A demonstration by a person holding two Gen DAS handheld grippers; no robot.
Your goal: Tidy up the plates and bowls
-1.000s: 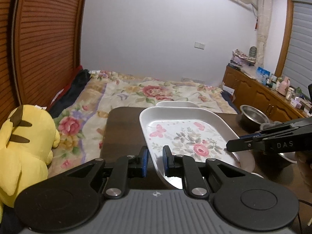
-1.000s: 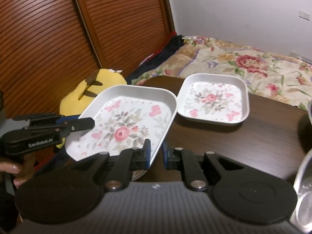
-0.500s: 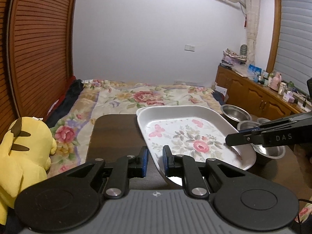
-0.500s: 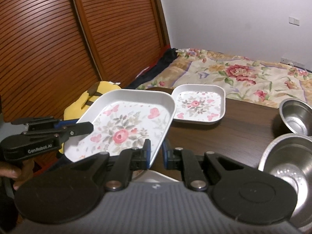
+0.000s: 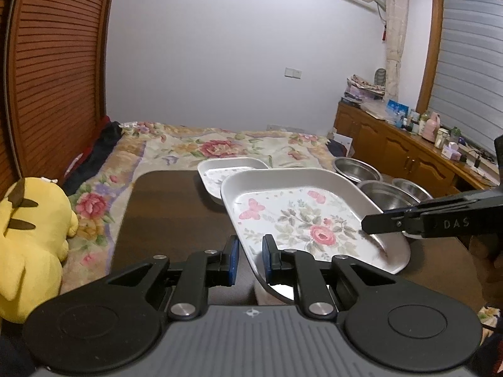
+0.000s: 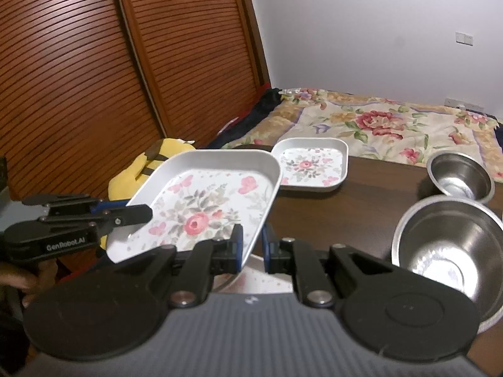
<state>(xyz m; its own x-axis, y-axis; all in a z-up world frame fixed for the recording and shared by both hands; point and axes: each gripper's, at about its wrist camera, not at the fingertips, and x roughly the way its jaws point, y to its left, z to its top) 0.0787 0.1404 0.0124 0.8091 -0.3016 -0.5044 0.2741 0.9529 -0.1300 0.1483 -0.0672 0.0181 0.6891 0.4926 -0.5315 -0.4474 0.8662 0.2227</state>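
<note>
We hold one large floral tray (image 5: pixel 301 220) off the bench (image 5: pixel 169 213) with both grippers. Our left gripper (image 5: pixel 250 259) is clamped on the tray's near rim in the left wrist view, the rim pinched between the blue pads (image 5: pixel 233 260). Our right gripper (image 6: pixel 251 246) is closed on the opposite rim, seen in the right wrist view with the tray's edge running between its pads. In each view the other gripper shows side-on, biting the tray's far edge. The tray tilts slightly and hangs above the dark wooden bench, its near corner over another pale dish (image 6: pixel 261 278) that we can only partly see below the right gripper. A smaller floral tray (image 6: pixel 311 165) lies flat on the bench beyond, near the far edge, apart from the held one. To the right stand steel bowls: a big bowl (image 6: pixel 446 245) close by and a small bowl (image 6: pixel 460 177) behind it, just beside each other. A third bowl (image 5: pixel 411 190) shows in the left view. A bed (image 6: pixel 393 125) with a flowered cover lies past the bench, and a yellow plush (image 5: pixel 28 235) sits at the left.
</note>
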